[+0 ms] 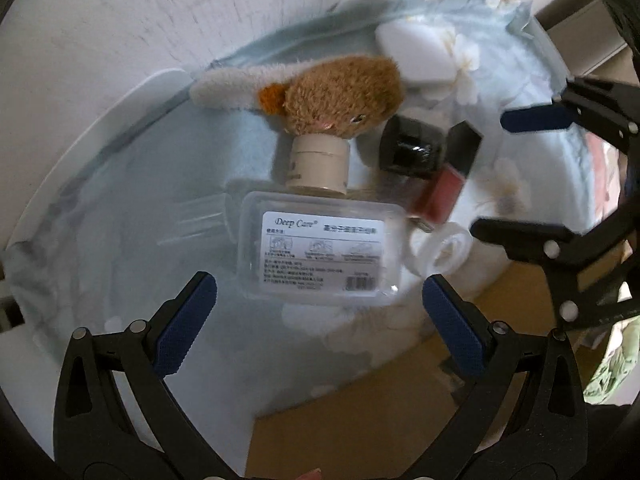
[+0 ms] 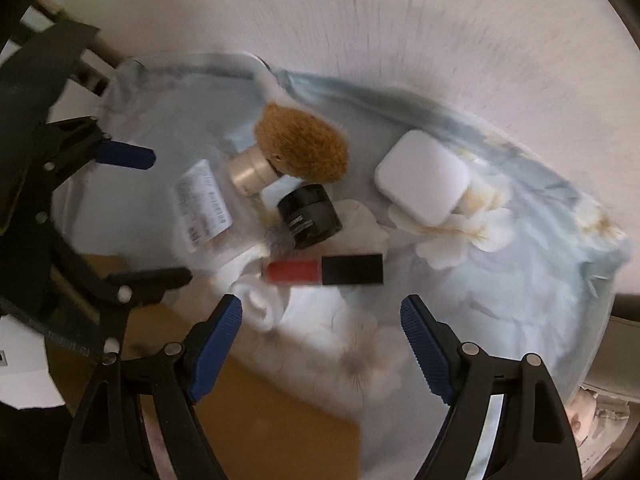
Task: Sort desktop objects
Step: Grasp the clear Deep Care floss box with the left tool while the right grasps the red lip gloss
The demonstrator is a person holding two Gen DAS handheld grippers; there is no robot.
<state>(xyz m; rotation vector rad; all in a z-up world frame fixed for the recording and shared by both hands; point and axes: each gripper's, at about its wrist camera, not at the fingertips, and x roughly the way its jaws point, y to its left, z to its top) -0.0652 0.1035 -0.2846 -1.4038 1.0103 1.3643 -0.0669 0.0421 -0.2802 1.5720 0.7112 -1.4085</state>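
Small objects lie on a pale blue floral cloth point(image 1: 120, 220) point(image 2: 520, 280). A clear plastic box with a "Deep Care" label point(image 1: 322, 250) point(image 2: 204, 204) sits just ahead of my open, empty left gripper point(image 1: 320, 320). Behind it are a cream bottle cap point(image 1: 318, 162) point(image 2: 252, 170), a brown plush toy point(image 1: 344, 94) point(image 2: 304, 144), a black jar point(image 1: 412, 148) point(image 2: 312, 216), a red lip gloss with a black cap point(image 1: 444, 184) point(image 2: 324, 270), a white case point(image 1: 416, 52) point(image 2: 424, 176) and a clear tape ring point(image 1: 444, 250). My right gripper point(image 2: 320, 334) is open and empty, just short of the lip gloss.
A white wall point(image 1: 120, 20) rises behind the cloth. Brown cardboard point(image 1: 360, 420) point(image 2: 260, 412) lies at the cloth's near edge. Each gripper shows in the other's view: the right gripper point(image 1: 516, 172) at the right edge, the left gripper point(image 2: 160, 216) at the left edge.
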